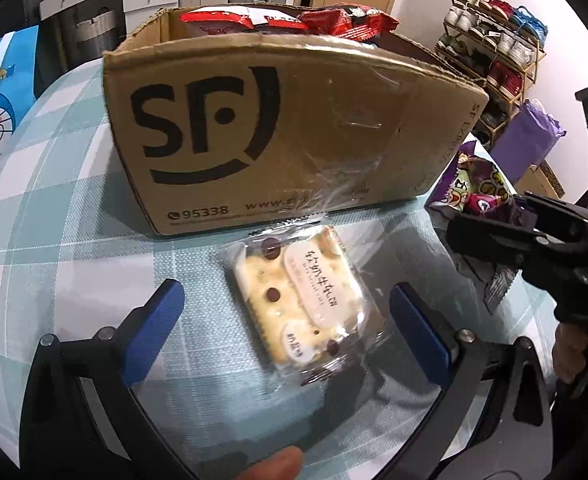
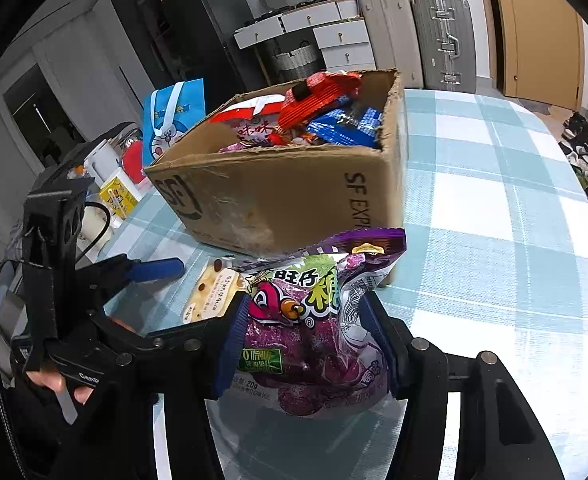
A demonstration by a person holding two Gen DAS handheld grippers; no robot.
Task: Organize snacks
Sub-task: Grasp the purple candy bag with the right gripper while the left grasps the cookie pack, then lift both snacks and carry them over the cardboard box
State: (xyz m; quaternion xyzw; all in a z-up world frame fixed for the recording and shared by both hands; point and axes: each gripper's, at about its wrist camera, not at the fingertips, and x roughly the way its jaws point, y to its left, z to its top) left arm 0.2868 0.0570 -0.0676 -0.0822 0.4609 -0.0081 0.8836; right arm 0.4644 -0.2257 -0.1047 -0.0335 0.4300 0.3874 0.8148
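Left gripper (image 1: 286, 312) jaws spread wide, straddling clear-wrapped biscuit pack (image 1: 299, 300) lying on checked tablecloth (image 1: 74, 184), pads apart from it. Cardboard box (image 1: 278, 120) of snacks at 12 o'clock. Right gripper (image 2: 305, 332) clamped on purple candy bag (image 2: 313, 340), box at 11 o'clock.

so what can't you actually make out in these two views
- Cardboard box contents: left wrist view, the near wall hides all but the top red packets.
- Purple candy bag lower print: right wrist view, covered by the right hand-held gripper pads.
- Biscuit pack: right wrist view, partly behind the bag.
- Left hand-held gripper grip: open, not touching.
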